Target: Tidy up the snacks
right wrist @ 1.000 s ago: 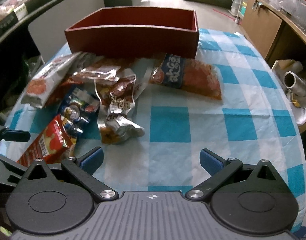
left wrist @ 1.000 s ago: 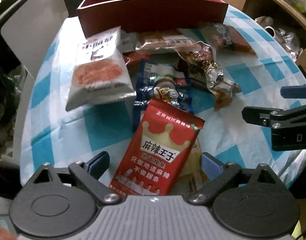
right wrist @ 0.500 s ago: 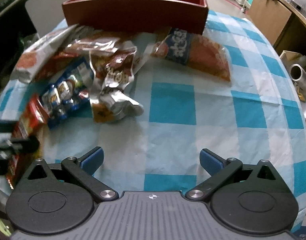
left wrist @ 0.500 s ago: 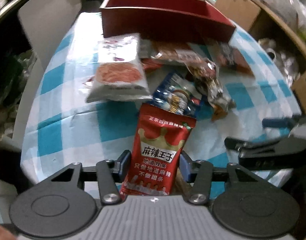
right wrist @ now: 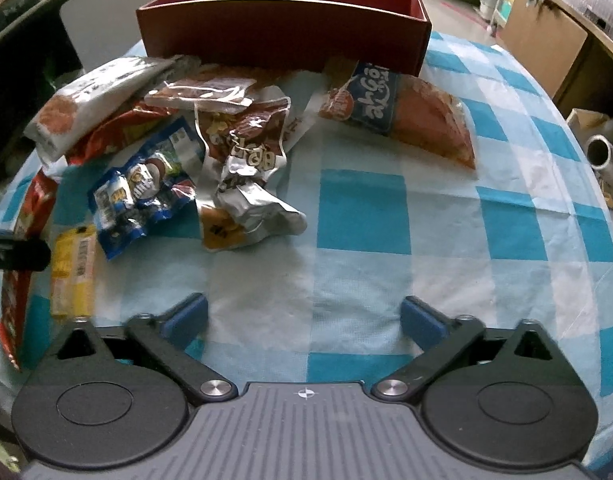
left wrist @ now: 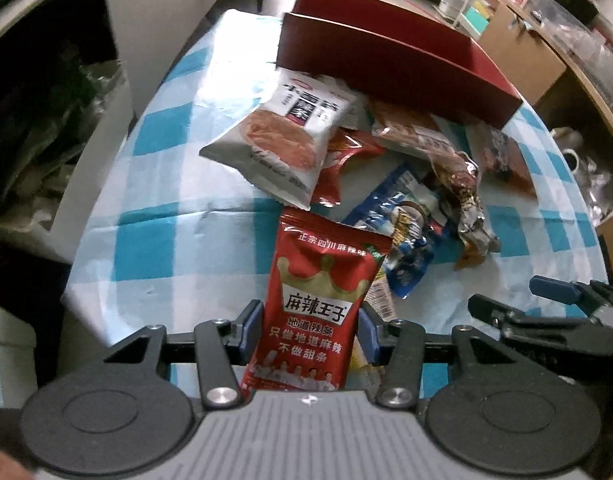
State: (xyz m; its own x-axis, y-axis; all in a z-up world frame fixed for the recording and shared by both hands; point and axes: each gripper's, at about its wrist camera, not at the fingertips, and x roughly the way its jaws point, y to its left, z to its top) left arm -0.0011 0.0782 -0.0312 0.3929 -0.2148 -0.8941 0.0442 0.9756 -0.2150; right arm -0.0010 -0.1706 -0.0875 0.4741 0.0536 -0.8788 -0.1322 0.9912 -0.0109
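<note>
My left gripper (left wrist: 306, 328) is shut on the lower part of a red snack packet (left wrist: 322, 280), which stands up off the checked tablecloth (left wrist: 178, 236). From the right wrist view that packet (right wrist: 14, 300) hangs at the far left. My right gripper (right wrist: 304, 314) hovers over bare cloth; its jaws are closing with nothing between them. A loose pile lies in front of the dark red box (right wrist: 282, 40): a white packet (left wrist: 290, 136), a blue packet (right wrist: 142, 188), a crumpled brown and silver wrapper (right wrist: 246, 160), an orange packet with a blue label (right wrist: 398, 108) and a yellow bar (right wrist: 72, 272).
The round table's edge curves close on both sides. A cardboard box (right wrist: 546, 32) and a metal cylinder (right wrist: 598, 152) sit beyond the right edge. A white panel (left wrist: 162, 20) stands off the left side. Plain cloth lies to the right of the pile.
My left gripper's jaws closed on the red packet and raised it off the cloth, rolling as it rose. The yellow bar beneath is now uncovered. The right jaws have narrowed slightly.
</note>
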